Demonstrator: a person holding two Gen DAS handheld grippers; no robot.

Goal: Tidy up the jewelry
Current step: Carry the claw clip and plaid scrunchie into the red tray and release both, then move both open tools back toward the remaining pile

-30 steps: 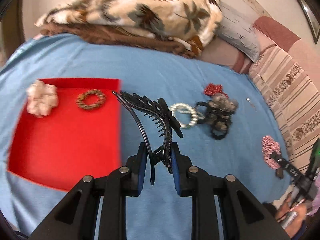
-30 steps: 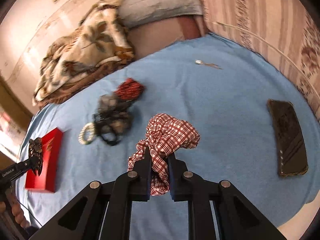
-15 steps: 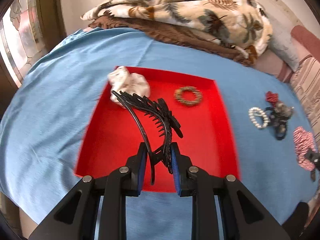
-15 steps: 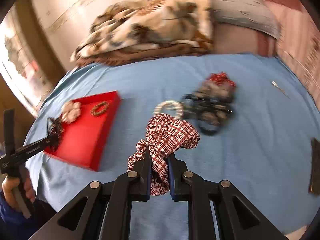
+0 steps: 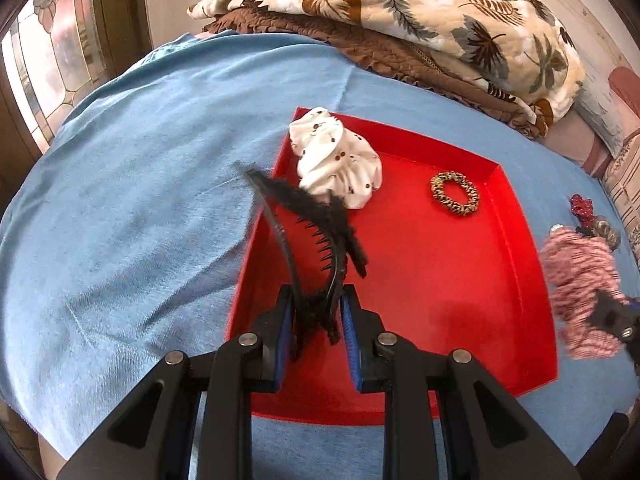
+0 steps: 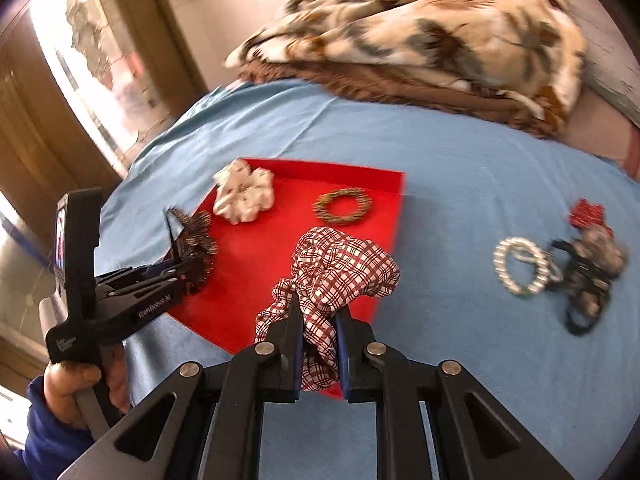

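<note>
My left gripper (image 5: pixel 316 312) is shut on a black toothed hair clip (image 5: pixel 316 224) and holds it over the left part of the red tray (image 5: pixel 440 280). The tray holds a white scrunchie (image 5: pixel 340 160) and a brown beaded ring (image 5: pixel 455 193). My right gripper (image 6: pixel 318 332) is shut on a red-checked scrunchie (image 6: pixel 340 268) above the tray's near edge (image 6: pixel 248 312). In the right wrist view the left gripper (image 6: pixel 188 264) with the clip shows at the tray's left side. The checked scrunchie also shows at the right of the left wrist view (image 5: pixel 580 280).
On the blue sheet (image 6: pixel 460 184) right of the tray lie a pearl bracelet (image 6: pixel 520 266), a dark tangle of hair ties (image 6: pixel 592 276) and a red piece (image 6: pixel 586 212). A leaf-print blanket (image 6: pixel 420 40) is heaped at the back. A window (image 5: pixel 52 48) is at the left.
Both grippers have swung left toward the red tray with their items still held. The clip now hangs over the tray's left part and the checked scrunchie over its near edge.
</note>
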